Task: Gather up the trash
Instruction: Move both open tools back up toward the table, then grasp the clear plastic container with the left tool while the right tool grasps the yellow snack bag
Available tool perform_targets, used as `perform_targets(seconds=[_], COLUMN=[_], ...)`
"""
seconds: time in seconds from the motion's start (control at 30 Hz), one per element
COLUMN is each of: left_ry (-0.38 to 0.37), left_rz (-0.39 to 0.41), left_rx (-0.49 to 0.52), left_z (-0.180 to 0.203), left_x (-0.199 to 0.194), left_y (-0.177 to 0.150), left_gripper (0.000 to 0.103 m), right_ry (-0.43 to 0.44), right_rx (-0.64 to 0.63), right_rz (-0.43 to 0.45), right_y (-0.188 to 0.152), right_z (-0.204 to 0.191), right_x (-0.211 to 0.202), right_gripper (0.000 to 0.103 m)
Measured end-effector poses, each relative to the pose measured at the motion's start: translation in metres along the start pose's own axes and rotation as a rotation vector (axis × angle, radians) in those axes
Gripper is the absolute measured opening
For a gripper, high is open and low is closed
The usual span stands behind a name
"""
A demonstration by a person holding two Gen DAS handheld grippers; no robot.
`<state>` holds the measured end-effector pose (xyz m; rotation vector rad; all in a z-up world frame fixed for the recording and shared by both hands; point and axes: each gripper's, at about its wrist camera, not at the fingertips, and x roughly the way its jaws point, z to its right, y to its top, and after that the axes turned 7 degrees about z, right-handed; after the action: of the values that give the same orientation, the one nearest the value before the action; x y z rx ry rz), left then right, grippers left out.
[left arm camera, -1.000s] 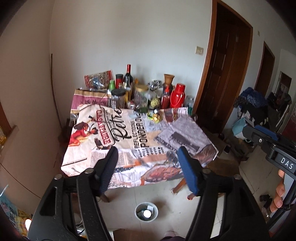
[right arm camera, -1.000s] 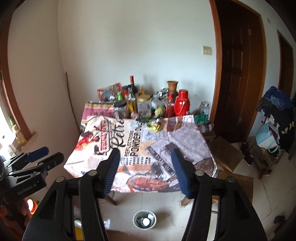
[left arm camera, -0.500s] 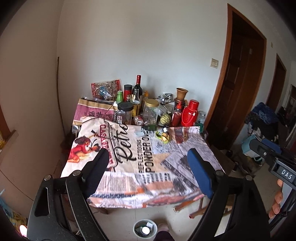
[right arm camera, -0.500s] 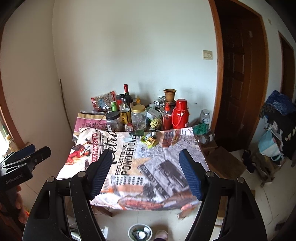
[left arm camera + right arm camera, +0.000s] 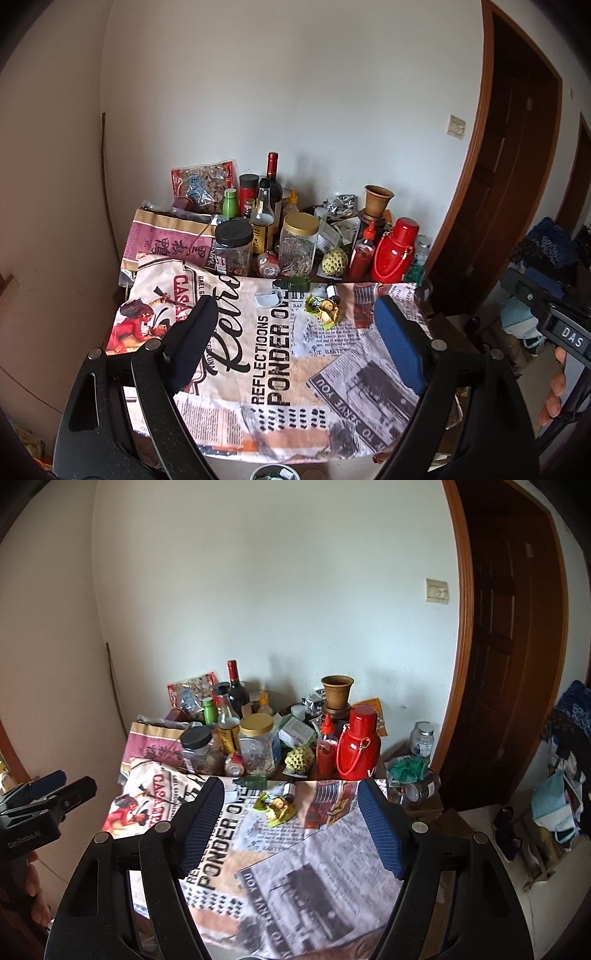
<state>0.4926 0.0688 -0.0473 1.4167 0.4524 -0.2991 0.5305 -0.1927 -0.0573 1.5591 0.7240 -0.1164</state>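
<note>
Crumpled yellow-green wrappers [image 5: 323, 308] lie on the printed tablecloth [image 5: 280, 362] past its middle; they also show in the right wrist view [image 5: 277, 806]. A small white lid [image 5: 266, 298] and a small dark bottle [image 5: 332, 291] lie beside them. A green bottle [image 5: 255, 782] lies on its side nearby. My left gripper [image 5: 295, 325] is open and empty above the near half of the table. My right gripper [image 5: 291, 814] is open and empty, also short of the wrappers. A small bin [image 5: 273, 472] shows on the floor under the near table edge.
Jars, bottles, a red thermos [image 5: 393, 251], a clay vase [image 5: 376, 201] and snack bags [image 5: 203, 182] crowd the table's back half against the wall. A dark wooden door [image 5: 513, 646] stands to the right. Clothes and bags [image 5: 561, 794] lie on the floor at right.
Both grippers have risen and moved forward toward the table; the tablecloth and wrappers now sit closer. The floor bin has slipped to the bottom edge. Both grippers stay open.
</note>
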Motion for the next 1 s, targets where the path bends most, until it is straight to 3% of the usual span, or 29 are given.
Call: perform_targets(seconds=[0.2,0.5,0.67,0.83,1.0], left_ry=[0.031,-0.041,-0.035,-0.012,-0.034], left_rz=[-0.061,-0.167,-0.232,-0.328,-0.454], left_rx=[0.022,0.010,0.092,0.087,0.013], left_z=[0.000,-0.048,-0.083,-0.113,-0.133], left_x=[0.045,0.135,0.195,0.257,0.312], left_y=[0.003,0.015,0.023,0.006,-0.027], left_gripper=[0.086,0.086,0.086,0.086,0.084], right_ry=[0.016,-0.053,-0.072,-0.052,-0.031], right_rx=[0.005,0.037,0.061,0.031,-0.044], right_rz=[-0.087,-0.192,-0.355,-0.529,-0.601], right_y=[-0.002,-0.017,-0.049,-0.082,-0.106], right_z=[0.003,-0.012,-0.022,-0.034,-0.049], right_x=[0.046,0.134,0.215,0.288,0.333], right_gripper=[0.071,0.071,0.071,0.071,0.071])
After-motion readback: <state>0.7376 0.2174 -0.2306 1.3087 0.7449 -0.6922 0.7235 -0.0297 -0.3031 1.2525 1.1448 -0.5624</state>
